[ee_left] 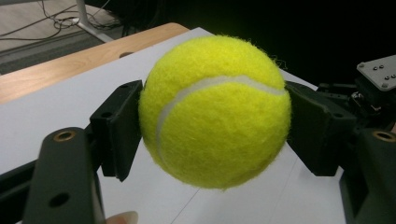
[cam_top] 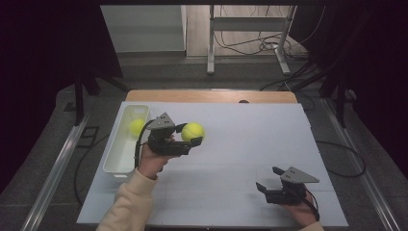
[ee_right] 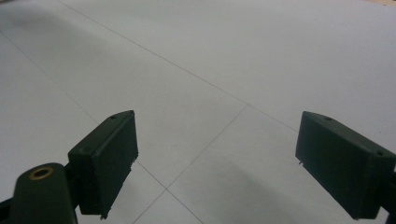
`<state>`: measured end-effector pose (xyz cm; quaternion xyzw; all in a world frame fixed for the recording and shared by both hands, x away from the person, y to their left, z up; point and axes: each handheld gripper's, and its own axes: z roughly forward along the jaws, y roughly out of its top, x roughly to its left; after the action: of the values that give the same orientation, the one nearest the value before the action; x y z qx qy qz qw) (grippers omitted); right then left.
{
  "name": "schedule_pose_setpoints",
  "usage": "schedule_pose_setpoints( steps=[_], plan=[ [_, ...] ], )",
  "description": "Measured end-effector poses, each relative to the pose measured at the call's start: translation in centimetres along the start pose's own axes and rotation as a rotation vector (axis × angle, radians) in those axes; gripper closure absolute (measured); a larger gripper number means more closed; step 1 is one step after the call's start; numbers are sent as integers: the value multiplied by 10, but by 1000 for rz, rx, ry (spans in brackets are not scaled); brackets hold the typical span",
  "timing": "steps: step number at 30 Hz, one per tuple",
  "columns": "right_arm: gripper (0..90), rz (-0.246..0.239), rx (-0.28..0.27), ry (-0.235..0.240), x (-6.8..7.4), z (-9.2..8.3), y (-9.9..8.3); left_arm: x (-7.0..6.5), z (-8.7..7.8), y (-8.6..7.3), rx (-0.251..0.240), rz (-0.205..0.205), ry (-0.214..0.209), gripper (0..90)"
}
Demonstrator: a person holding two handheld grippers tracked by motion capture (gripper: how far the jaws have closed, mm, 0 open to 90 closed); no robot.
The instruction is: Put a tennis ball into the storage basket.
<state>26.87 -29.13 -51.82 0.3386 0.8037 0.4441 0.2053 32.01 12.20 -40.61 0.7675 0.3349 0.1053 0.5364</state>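
Near edge, right side of the tabletop [cam_top: 231, 192]: right gripper [cam_top: 269, 179] rests low on the white sheet, jaws spread wide, nothing between them.

Mid-left: left gripper [cam_top: 192, 134] is clamped on a tennis ball [cam_top: 193, 131], lifted clear of the sheet, just right of the white bin [cam_top: 115, 159]. In the left gripper view the pads [ee_left: 119, 128] press the ball [ee_left: 215, 112] on opposite sides at its widest line.

Far left: a second ball [cam_top: 136, 127] lies in the bin's far end.

Assessment: the ball is light, springy and felt-covered, so it offers good friction and is not fragile. It can roll or squirt out if pinched off-centre; grip across the middle.
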Motion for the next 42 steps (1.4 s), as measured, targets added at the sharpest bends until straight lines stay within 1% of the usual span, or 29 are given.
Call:
schedule_pose_setpoints(
  steps=[19, 26, 29, 35, 42],
  plan=[
    [137, -2, 1, -3, 0, 0, 0, 10, -15, 1, -27, -12, 43, 263],
    [137, -3, 0, -2, 0, 0, 0, 15, -22, 1, -29, -10, 82, 263],
    [137, -3, 4, -6, 0, 0, 0, 16, -23, 1, -30, -13, 86, 263],
    [137, -2, 1, -6, 0, 0, 0, 20, -28, 0, -34, -18, 107, 263],
    [137, -2, 1, -6, 0, 0, 0, 24, -33, 0, -39, -31, 117, 263]
  ],
)
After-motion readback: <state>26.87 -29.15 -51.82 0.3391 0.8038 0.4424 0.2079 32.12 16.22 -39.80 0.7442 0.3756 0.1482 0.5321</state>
